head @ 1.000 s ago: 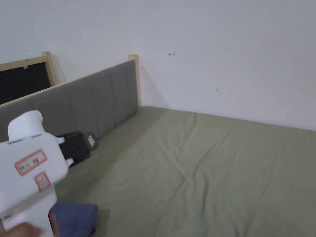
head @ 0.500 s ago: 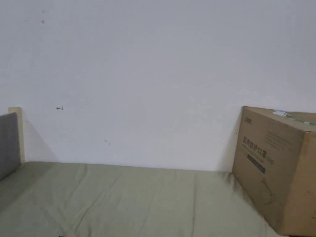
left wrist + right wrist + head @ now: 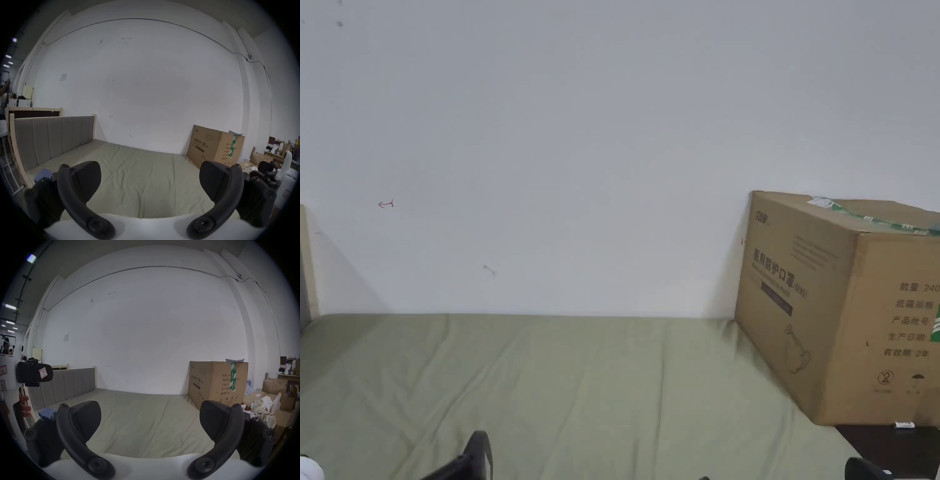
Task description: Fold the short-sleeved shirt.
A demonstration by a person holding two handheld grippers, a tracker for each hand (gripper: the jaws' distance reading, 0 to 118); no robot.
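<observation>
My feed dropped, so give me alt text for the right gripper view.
The right gripper hangs open and empty over a wrinkled olive-green bed sheet. A blue folded cloth lies by the grey padded headboard; a brown cardboard box stands right.

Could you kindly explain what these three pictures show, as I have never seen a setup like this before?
There is no robot here. A person holds a two-jaw tool in each hand, and three cameras record: one on the head and one riding on each tool.

The head view looks across a bed with a green sheet, toward a white wall. A cardboard box stands at the bed's right end.

The left gripper view looks out between the left tool, jaws wide apart and holding nothing. At its left edge, near the grey headboard, lies some blue cloth, apparently a shirt.

The right gripper view shows the right tool, also open and empty. At its left edge you can see the other tool with the hand holding it. A pile of clothes lies beyond the box.

So nothing is held right now.
</observation>
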